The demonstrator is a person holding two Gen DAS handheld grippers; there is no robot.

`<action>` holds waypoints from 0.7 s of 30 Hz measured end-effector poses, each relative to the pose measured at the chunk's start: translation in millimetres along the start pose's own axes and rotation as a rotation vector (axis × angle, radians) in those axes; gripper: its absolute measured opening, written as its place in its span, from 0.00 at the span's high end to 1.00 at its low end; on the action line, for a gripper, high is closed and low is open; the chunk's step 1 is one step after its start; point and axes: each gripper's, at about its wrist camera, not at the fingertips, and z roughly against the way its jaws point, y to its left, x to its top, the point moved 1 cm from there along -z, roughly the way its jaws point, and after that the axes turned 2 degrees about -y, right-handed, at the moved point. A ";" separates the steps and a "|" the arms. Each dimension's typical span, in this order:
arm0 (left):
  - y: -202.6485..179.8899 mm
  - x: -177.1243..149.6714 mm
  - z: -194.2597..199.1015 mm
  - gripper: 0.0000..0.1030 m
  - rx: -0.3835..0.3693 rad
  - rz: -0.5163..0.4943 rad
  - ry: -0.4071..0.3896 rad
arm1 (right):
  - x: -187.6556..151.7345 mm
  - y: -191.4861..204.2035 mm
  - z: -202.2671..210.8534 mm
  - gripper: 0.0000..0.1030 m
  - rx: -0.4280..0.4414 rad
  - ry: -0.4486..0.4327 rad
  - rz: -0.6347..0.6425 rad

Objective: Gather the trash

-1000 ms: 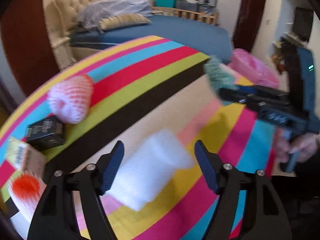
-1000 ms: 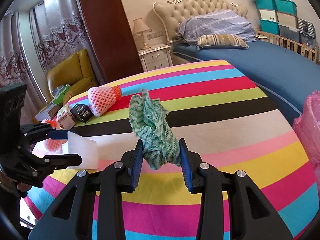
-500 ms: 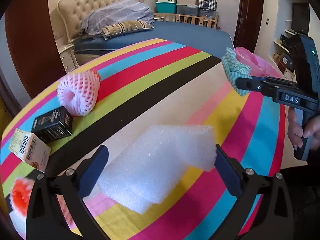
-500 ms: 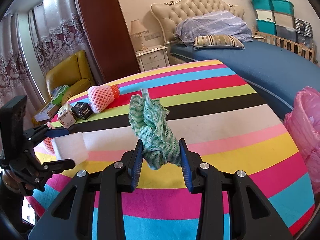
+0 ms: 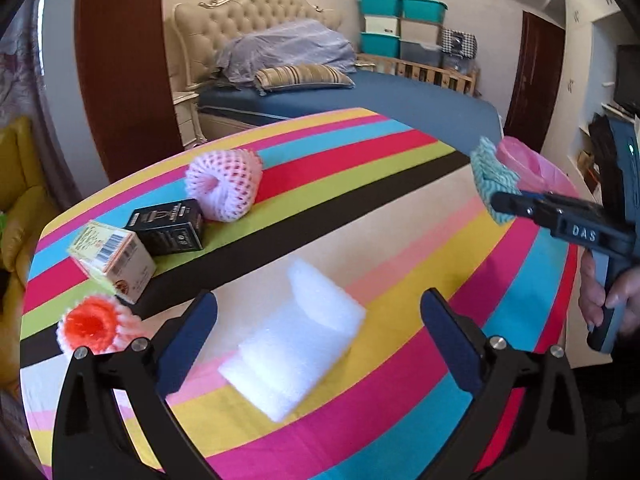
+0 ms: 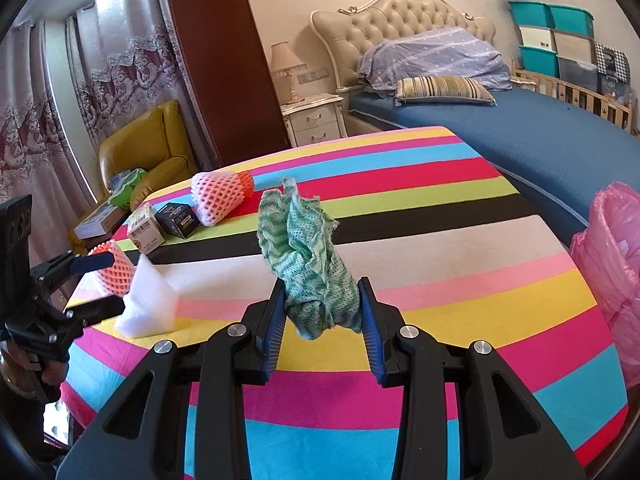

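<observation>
My right gripper point(image 6: 322, 314) is shut on a crumpled green cloth point(image 6: 308, 256) and holds it above the striped table point(image 6: 460, 240); it also shows in the left wrist view point(image 5: 494, 188). My left gripper point(image 5: 318, 328) is open, its jaws wide on either side of a white foam piece point(image 5: 296, 340) that lies on the table; the foam also shows in the right wrist view point(image 6: 150, 300). A pink trash bag point(image 6: 612, 264) stands at the table's right edge.
A pink foam fruit net point(image 5: 224, 184), a black box point(image 5: 170, 230), a yellow-green carton point(image 5: 114, 258) and an orange-centred foam net point(image 5: 94, 328) lie on the table's left part. A bed point(image 6: 520, 132) and a yellow armchair point(image 6: 148, 152) stand beyond.
My left gripper has opened wider and drawn back, so the white foam lies free on the table. My right gripper has carried the green cloth toward the pink bag.
</observation>
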 end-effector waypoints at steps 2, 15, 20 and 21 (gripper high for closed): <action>-0.9 -2.3 6.1 0.05 0.011 -0.020 0.002 | 0.1 0.5 5.7 0.66 0.002 -0.010 0.006; 11.8 -37.9 -35.5 0.10 0.046 -0.144 0.145 | -17.7 9.0 3.0 0.66 0.034 0.044 0.037; 5.3 -42.2 -41.2 0.29 0.047 -0.158 0.135 | -27.2 14.4 -2.4 0.66 0.038 0.078 0.061; 2.4 -42.6 -39.1 0.30 0.044 -0.162 0.124 | -28.5 14.8 -2.4 0.66 0.039 0.081 0.064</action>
